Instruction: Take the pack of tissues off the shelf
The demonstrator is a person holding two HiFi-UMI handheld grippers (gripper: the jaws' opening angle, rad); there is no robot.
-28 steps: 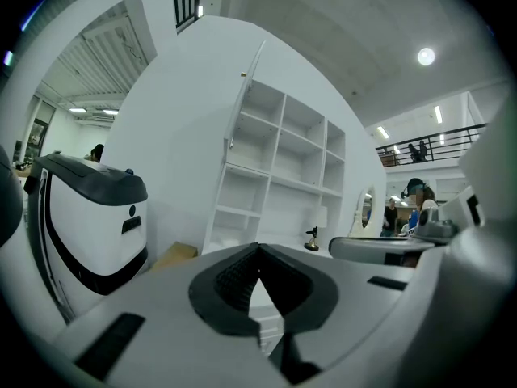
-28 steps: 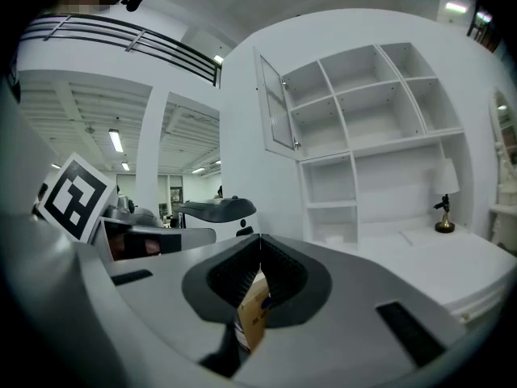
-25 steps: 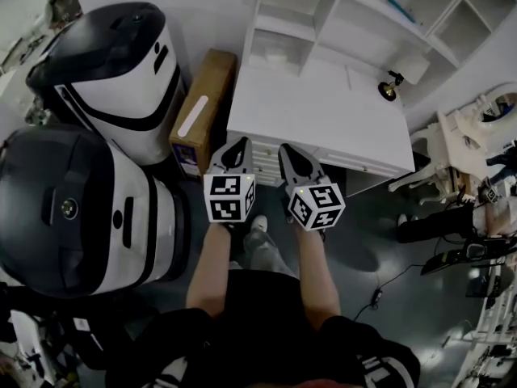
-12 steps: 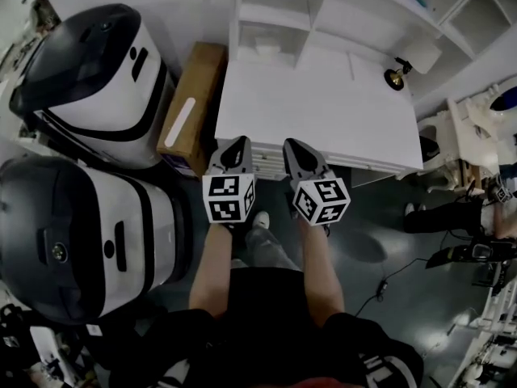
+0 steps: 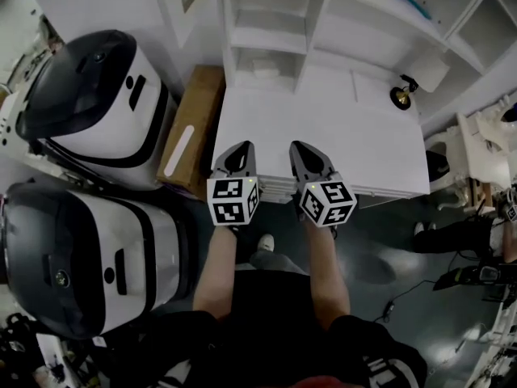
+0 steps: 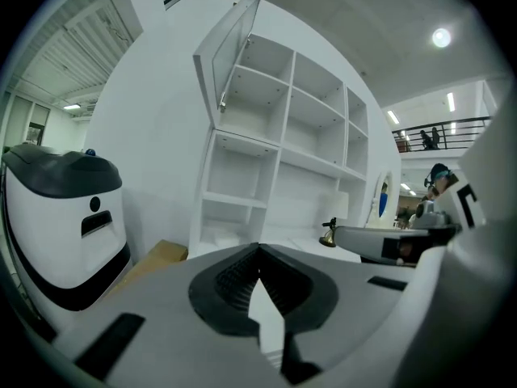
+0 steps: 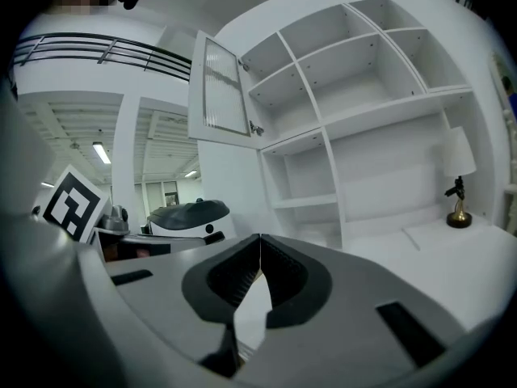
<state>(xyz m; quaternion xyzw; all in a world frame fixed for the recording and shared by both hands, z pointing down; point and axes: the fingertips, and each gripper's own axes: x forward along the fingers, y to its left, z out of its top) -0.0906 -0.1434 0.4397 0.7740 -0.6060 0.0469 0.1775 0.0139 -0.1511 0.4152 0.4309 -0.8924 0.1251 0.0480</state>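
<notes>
The pack of tissues [image 5: 264, 69] shows only as a pale white lump, hard to tell from the white around it. It lies on the floor of the lowest left compartment of the white shelf unit [image 5: 309, 23], at about 12 o'clock from both grippers and well apart from them. In the left gripper view the same lump [image 6: 216, 234] sits low in that compartment, under an open cabinet door [image 6: 234, 51].

The left gripper [image 5: 241, 146] and right gripper [image 5: 301, 146] hang side by side over the near edge of the white desk top [image 5: 355, 144], both pointing toward 12 o'clock. Each is clenched: the jaw tips meet with nothing between them, as seen on the left [image 6: 258, 251] and on the right [image 7: 259, 242].

A small desk lamp [image 5: 401, 95] with a brass base stands on the desk at about 2 o'clock from the grippers. A cardboard box [image 5: 192, 128] leans beside the desk's left end at 10 o'clock. Beyond it, at 9 o'clock, stand two large white-and-black machines [image 5: 97, 111], one nearer the person [image 5: 89, 257].
</notes>
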